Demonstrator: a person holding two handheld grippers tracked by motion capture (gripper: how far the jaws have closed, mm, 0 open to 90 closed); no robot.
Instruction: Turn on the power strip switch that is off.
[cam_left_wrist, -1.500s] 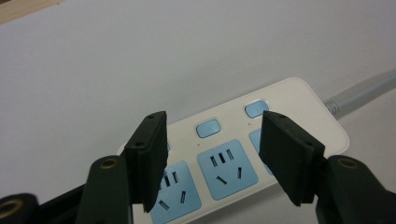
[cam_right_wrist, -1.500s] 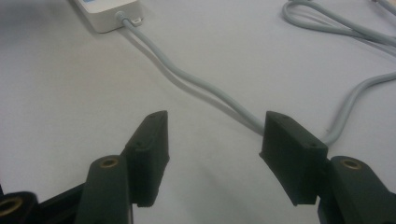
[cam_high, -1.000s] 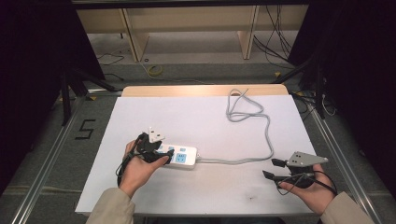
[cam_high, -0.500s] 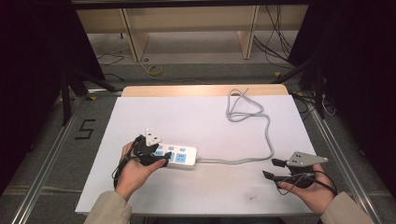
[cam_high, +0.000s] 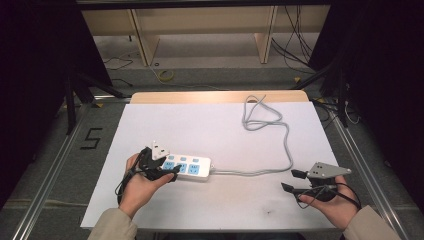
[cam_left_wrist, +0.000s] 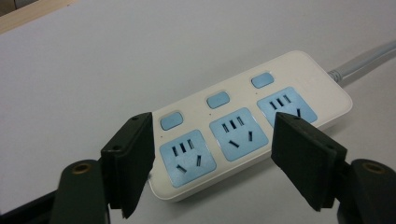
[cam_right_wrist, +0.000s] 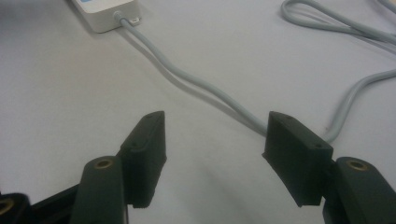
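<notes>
A white power strip (cam_high: 190, 168) (cam_left_wrist: 243, 135) with three blue sockets and three blue switches lies on the white table (cam_high: 210, 130). Its grey cable (cam_high: 270, 150) (cam_right_wrist: 205, 93) runs right, then loops toward the far edge. My left gripper (cam_high: 167, 172) (cam_left_wrist: 212, 158) is open, its jaws straddling the strip's left end on either side of the first two sockets. My right gripper (cam_high: 290, 181) (cam_right_wrist: 212, 154) is open near the front right of the table, nothing between its jaws, with the cable lying on the table just beyond them.
The table has a wooden far edge (cam_high: 215, 96). Shelving legs and loose cables (cam_high: 165, 75) stand on the floor beyond it. A "5" mark (cam_high: 90, 138) is on the floor at left. Metal rails run along both sides.
My left gripper and the power strip have shifted slightly left and nearer. The right gripper has stayed put.
</notes>
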